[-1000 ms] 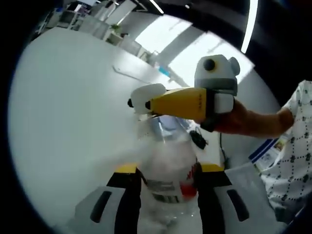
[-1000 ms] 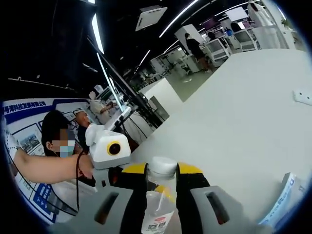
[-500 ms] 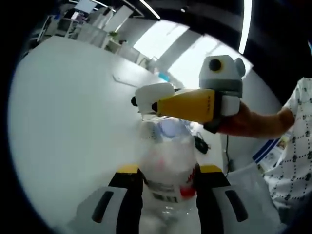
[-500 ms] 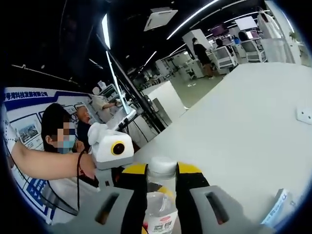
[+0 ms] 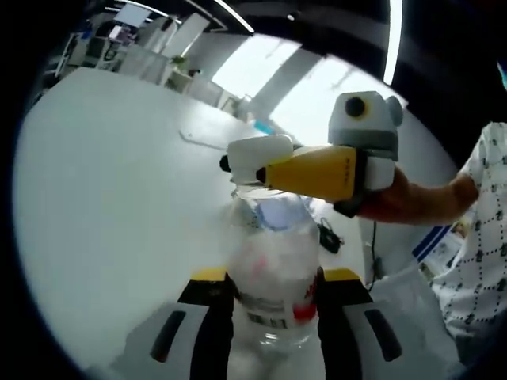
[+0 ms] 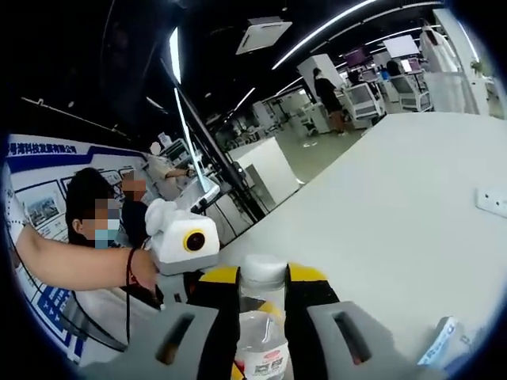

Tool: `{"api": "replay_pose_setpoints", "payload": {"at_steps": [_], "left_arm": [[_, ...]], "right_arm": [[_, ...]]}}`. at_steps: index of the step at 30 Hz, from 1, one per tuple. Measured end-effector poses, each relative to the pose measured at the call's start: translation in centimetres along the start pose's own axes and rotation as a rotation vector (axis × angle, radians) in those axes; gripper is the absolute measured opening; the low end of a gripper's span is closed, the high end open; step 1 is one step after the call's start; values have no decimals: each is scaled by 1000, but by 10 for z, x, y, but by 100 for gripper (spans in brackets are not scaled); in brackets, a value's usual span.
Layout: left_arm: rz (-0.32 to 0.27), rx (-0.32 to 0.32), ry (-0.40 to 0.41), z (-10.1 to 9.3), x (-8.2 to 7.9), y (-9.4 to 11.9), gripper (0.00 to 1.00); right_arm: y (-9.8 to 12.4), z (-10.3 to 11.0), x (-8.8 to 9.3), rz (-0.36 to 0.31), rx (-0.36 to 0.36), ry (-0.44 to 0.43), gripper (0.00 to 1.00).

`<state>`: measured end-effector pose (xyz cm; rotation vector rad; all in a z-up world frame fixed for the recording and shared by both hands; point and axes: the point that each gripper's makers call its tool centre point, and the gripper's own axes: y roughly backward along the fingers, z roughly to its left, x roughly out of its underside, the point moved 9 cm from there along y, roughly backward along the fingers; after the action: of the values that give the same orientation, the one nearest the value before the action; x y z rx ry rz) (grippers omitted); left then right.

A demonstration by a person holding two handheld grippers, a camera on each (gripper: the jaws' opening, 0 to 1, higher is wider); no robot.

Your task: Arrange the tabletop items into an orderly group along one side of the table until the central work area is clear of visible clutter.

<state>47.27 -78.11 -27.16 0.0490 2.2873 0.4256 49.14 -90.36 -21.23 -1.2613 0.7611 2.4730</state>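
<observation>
Two grippers on one bottle [image 5: 273, 277]. Left gripper [image 5: 273, 317]: fingers [image 5: 210, 317] clamped on the bottle body at the label, either side. Right gripper [image 6: 263, 317]: fingers [image 6: 313, 305] closed around the neck, white cap [image 6: 263, 271] poking up between them. In the left gripper view the right gripper [image 5: 309, 170] sits at the top of the bottle, its tip at the cap; in the right gripper view the left gripper [image 6: 182, 245] is just left of the bottle.

Bottle is clear plastic, red-and-white label, held up off the white bench [image 5: 111, 206], not resting on it as far as I can tell. Relative to the bottle: black cable [image 5: 326, 235] just behind it on the bench, a flat white piece [image 5: 207, 141] further back, a white packet [image 6: 444, 348] low right in the right gripper view.

Step looks like a two-handed carry or cap check, bottle not yet placed. Next move needs one gripper to let go, the other to set the bottle upright at the bench side, clear of the cable.
</observation>
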Motion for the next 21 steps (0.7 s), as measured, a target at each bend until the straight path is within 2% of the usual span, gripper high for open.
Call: {"api": "replay_pose_setpoints", "payload": {"at_steps": [4, 13, 21], "left_arm": [[-17, 6, -22, -1, -14, -3, 36], [-6, 17, -122, 3, -53, -19, 36], [-12, 18, -217, 10, -76, -30, 36]], "right_arm": [[6, -3, -11, -44, 7, 17, 17], [22, -19, -38, -135, 47, 65, 17], [28, -29, -52, -197, 79, 132, 17]]}}
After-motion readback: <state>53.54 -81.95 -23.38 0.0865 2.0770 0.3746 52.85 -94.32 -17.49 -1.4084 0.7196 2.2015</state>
